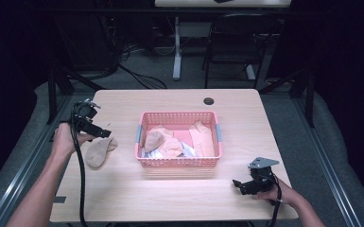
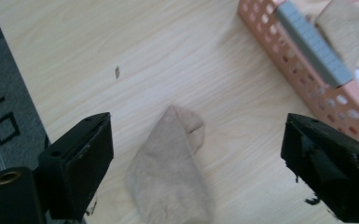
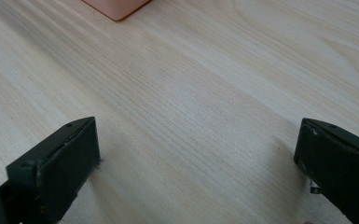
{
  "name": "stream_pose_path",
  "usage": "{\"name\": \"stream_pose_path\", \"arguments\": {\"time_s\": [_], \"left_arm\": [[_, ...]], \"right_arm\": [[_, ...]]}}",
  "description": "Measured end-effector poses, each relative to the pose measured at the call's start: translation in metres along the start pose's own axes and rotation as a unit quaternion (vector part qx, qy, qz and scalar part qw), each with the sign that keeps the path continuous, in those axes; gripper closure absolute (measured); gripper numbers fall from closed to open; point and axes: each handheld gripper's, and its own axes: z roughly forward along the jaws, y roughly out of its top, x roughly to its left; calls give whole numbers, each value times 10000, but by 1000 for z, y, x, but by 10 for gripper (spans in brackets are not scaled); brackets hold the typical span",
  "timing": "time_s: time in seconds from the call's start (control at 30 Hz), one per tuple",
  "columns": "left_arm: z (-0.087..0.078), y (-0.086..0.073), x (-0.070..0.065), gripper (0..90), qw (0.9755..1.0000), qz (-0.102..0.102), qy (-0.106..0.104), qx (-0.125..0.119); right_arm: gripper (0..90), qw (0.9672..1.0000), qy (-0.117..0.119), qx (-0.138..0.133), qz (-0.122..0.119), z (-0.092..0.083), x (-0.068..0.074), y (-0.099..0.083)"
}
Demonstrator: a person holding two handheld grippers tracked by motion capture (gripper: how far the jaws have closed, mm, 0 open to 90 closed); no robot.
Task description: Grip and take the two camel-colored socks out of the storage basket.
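Right now my left gripper (image 2: 193, 168) hangs with jaws spread wide and nothing between the pads; the tan sock (image 2: 170, 175) lies flat on the table (image 1: 170, 189) beneath it, just left of the pink basket (image 1: 178, 161), apart from its wall; my right gripper (image 3: 196, 172) is open too, over bare wood. Soft, light and limp, I judge; it looks folded, perhaps; I'd pinch a bunched fold mid-length, not an edge.

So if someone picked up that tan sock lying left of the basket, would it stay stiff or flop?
Probably flop: the tan sock lies creased and folded flat on the table. It looks thin and light, so a push would likely bunch it rather than slide it whole. It won't roll.
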Motion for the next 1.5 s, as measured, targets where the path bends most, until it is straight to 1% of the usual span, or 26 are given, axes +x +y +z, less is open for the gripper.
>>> {"name": "stream_pose_path", "arguments": {"time_s": [0.03, 0.07, 0.1, 0.27, 0.33, 0.43, 0.5, 0.53, 0.57, 0.6, 0.67, 0.77, 0.83, 0.9, 0.93, 1.0, 1.03, 1.07, 1.13, 1.17, 1.23, 1.27, 1.33, 1.37, 1.47, 1.5], "left_arm": [[0, 1, -3, 37, 10000, 21, -6, -53], [0, 1, -3, 19, 10000, 21, -6, -53], [1, 4, -8, 0, 9999, 62, -40, -107], [2, 10, -22, 0, 9989, 209, -105, -396], [3, 13, -28, 0, 9980, 313, -140, -530], [5, 18, -37, 0, 9970, 377, -215, -646], [7, 22, -43, 0, 9970, 428, -221, -608], [7, 22, -43, 0, 9970, 428, -221, -608], [11, 26, -49, 1, 9969, 464, -287, -569], [11, 26, -49, 1, 9969, 464, -287, -569], [14, 30, -55, 3, 9964, 533, -328, -575], [20, 36, -65, 6, 9951, 648, -419, -621], [23, 39, -70, 7, 9944, 685, -464, -653], [26, 42, -75, 9, 9937, 754, -475, -680], [28, 44, -78, 11, 9927, 788, -555, -727], [31, 47, -83, 18, 9912, 863, -617, -786], [35, 50, -87, 19, 9900, 892, -715, -830], [35, 50, -87, 19, 9900, 892, -715, -830], [40, 52, -92, 20, 9894, 928, -743, -833], [45, 55, -97, 22, 9890, 951, -779, -820], [48, 56, -99, 26, 9889, 977, -775, -806], [52, 58, -101, 29, 9886, 984, -826, -788], [58, 59, -106, 43, 9881, 1044, -807, -789], [62, 60, -108, 49, 9883, 1056, -793, -759], [73, 60, -113, 50, 9883, 1094, -861, -624], [76, 60, -114, 52, 9887, 1106, -843, -565]], "right_arm": [[0, 10000, -1, 4, -3, 0, 0, 0], [0, 10000, 5, -8, 5, 0, 0, 0], [0, 10000, 4, -6, 4, 0, 0, 0], [0, 10000, 5, -5, 4, 0, 0, 0], [0, 10000, 5, -5, 4, 0, 0, 0], [0, 10000, 3, 2, -4, 0, 0, 0], [0, 10000, 14, -5, 2, 0, 0, 0], [0, 10000, 14, -5, 2, 0, 0, 0], [0, 10000, 5, -6, 3, 0, 0, 0], [0, 10000, 5, -6, 3, 0, 0, 0], [0, 10000, 9, -7, 4, 0, 0, 0], [0, 10000, 14, -3, -1, 0, 0, 0], [0, 10000, 14, -5, 1, 0, 0, 0], [0, 10000, 7, 1, -3, 0, 0, 0], [0, 10000, 6, 2, -5, 0, 0, 0], [0, 10000, 16, -5, 0, 0, 0, 0], [0, 10000, 5, 1, -6, 0, 0, 0], [0, 10000, 5, 1, -6, 0, 0, 0], [0, 10000, 14, -4, -1, 0, 0, 0], [0, 10000, 1, -2, -2, 0, 0, 0], [0, 10000, 13, -3, 0, 0, 0, 0], [0, 10000, 3, -4, -2, 0, 0, 0], [0, 10000, 9, -7, 2, 0, 0, 0], [0, 10000, 8, -6, 2, 0, 0, 0], [0, 10000, 7, -5, 3, 0, 0, 0], [0, 10000, 1, -2, -1, 0, 0, 0]]}}
